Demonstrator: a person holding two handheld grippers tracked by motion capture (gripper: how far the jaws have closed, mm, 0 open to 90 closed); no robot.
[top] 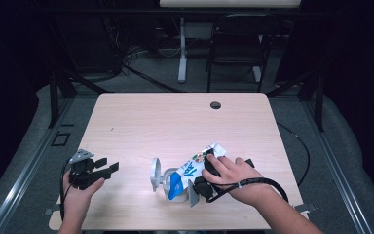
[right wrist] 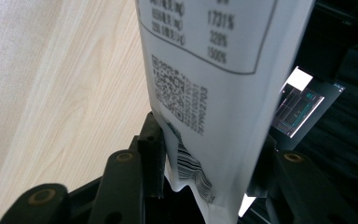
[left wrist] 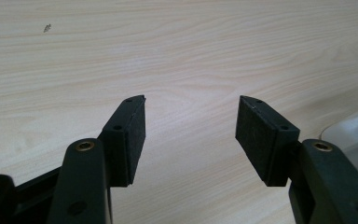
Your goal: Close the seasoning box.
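High view: a white pouch (top: 195, 170) printed in blue, with some red and green at its far end, sits near the worktop's (top: 175, 122) front edge, right of the middle. Its lower end dips into a clear container (top: 173, 183) whose round lid (top: 155, 174) stands up on the left side. The right gripper (top: 205, 176) is at the pouch's right side, the person's right hand (top: 233, 175) wrapped over it and a black cable (top: 268, 184) looping back toward the front right corner.

In the right gripper view the pouch (right wrist: 214, 84) passes between the two black jaws, its back showing a printed table, a square code and a barcode. The left pad (right wrist: 154, 154) lies against its crinkled bottom edge and the other jaw stands at the far side of the pouch, so the tongs are closed on it, the pouch filling the gap.

The left gripper (top: 108, 169) rests near the front left corner, well apart from the pouch, held by the left hand (top: 78, 195). In the left gripper view its jaws (left wrist: 191, 135) stand wide apart over bare wood, nothing between them; the container's clear edge (left wrist: 354, 135) shows at the right.
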